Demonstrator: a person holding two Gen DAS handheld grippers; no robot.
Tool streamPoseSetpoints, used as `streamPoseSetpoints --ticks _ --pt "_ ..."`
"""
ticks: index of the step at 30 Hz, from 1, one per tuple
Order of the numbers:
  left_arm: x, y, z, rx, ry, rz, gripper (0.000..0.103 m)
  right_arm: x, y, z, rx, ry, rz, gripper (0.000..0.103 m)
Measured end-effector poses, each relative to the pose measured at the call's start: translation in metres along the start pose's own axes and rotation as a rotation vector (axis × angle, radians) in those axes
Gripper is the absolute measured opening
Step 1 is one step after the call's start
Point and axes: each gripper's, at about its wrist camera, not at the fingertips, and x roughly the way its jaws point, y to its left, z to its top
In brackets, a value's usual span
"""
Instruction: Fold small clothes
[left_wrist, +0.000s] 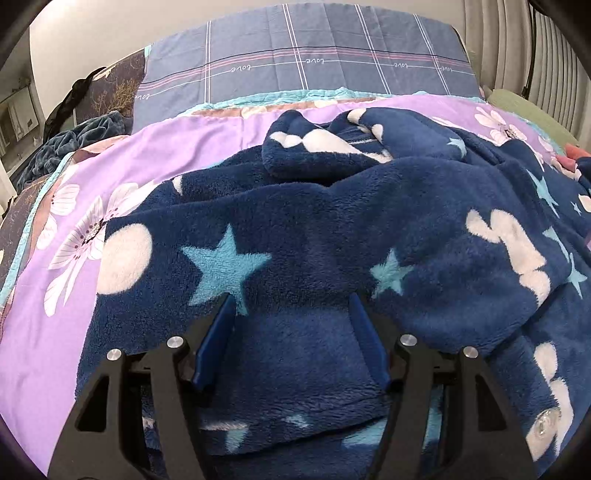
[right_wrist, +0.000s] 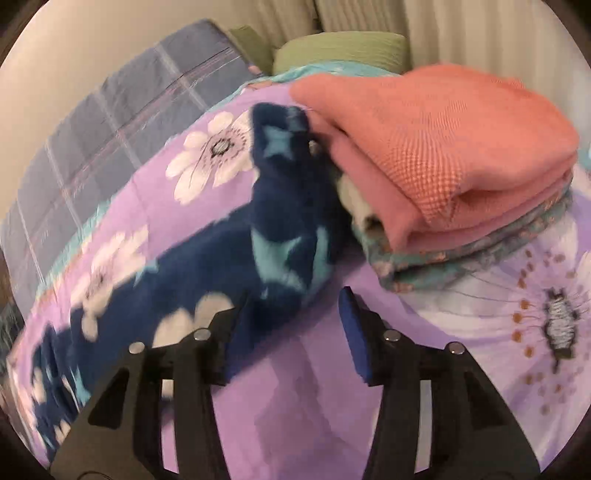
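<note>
Both pairs of tongs stand open and grip nothing: the left gripper (left_wrist: 291, 306) has the fleece (left_wrist: 314, 229) lying slack between its blue pads, while the right gripper (right_wrist: 295, 306) hangs over bare quilt (right_wrist: 295, 406). From the right one the fleece runs lengthwise from 8 o'clock up to 12, brushing its left pad, its far end against the folded pile (right_wrist: 443, 147) at 1 o'clock. I judge the left hand nearer.

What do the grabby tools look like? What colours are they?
Both look alike. The left tool has two black arms shaped like wedges with cut-out holes, each ending in a flat blue pad. Round silver bolts shine on top of the black parts. The right tool is the same: black frame, blue pads, silver bolts. No cables, writing or sleeves show.
</note>
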Motion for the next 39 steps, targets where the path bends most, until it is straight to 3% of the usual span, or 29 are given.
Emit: streamPoseSetpoints --ticks 1,4,7,10,13,16,19,22,24,26,31,33,35,37,39 --pt "0.0 0.0 0.0 0.0 0.0 0.0 0.066 0.002 -0.001 0.002 0.014 -0.024 0.006 0.059" --pt "0.0 0.0 0.0 -0.002 -0.001 -0.002 0.066 0.015 0.007 0.011 0.04 -0.064 -0.048 0.057" --pt "-0.001 0.0 0.0 -0.004 -0.001 -0.005 0.066 0.029 0.007 0.021 0.097 -0.064 -0.109 0.015" --pt "0.0 0.0 0.0 -0.004 -0.001 -0.005 0.066 0.028 0.008 0.029 0.161 -0.059 -0.021 0.011" --pt "-0.001 0.001 0.0 -0.005 -0.001 -0.007 0.066 -0.004 0.048 0.021 0.063 -0.112 0.183 0.011" --pt "-0.001 0.002 0.0 -0.009 -0.002 -0.012 0.066 -0.053 0.125 -0.017 -0.222 -0.121 0.471 0.011" --pt "-0.002 0.004 0.0 -0.018 -0.004 -0.024 0.066 -0.103 0.203 -0.1 -0.609 -0.078 0.714 0.014" --pt "-0.002 0.007 0.0 -0.031 -0.007 -0.042 0.066 -0.11 0.24 -0.178 -0.917 -0.032 0.673 0.033" --pt "-0.002 0.008 0.0 -0.035 -0.008 -0.048 0.066 -0.093 0.245 -0.218 -1.026 0.07 0.631 0.035" --pt "-0.003 0.009 0.0 -0.041 -0.01 -0.056 0.066 -0.08 0.237 -0.227 -1.01 0.137 0.608 0.043" --pt "-0.004 0.015 -0.001 -0.074 -0.02 -0.103 0.066 -0.085 0.22 -0.212 -0.919 0.163 0.67 0.05" --pt "-0.009 0.022 -0.002 -0.111 -0.04 -0.153 0.066 -0.085 0.226 -0.21 -0.935 0.146 0.658 0.051" --pt "-0.021 0.03 -0.003 -0.176 -0.063 -0.279 0.065 -0.077 0.225 -0.206 -0.92 0.147 0.641 0.052" --pt "-0.034 0.031 -0.002 -0.227 -0.061 -0.479 0.065 -0.068 0.222 -0.205 -0.884 0.172 0.643 0.052" --pt "-0.041 0.022 0.001 -0.217 -0.058 -0.571 0.065 -0.066 0.213 -0.202 -0.845 0.183 0.66 0.052"
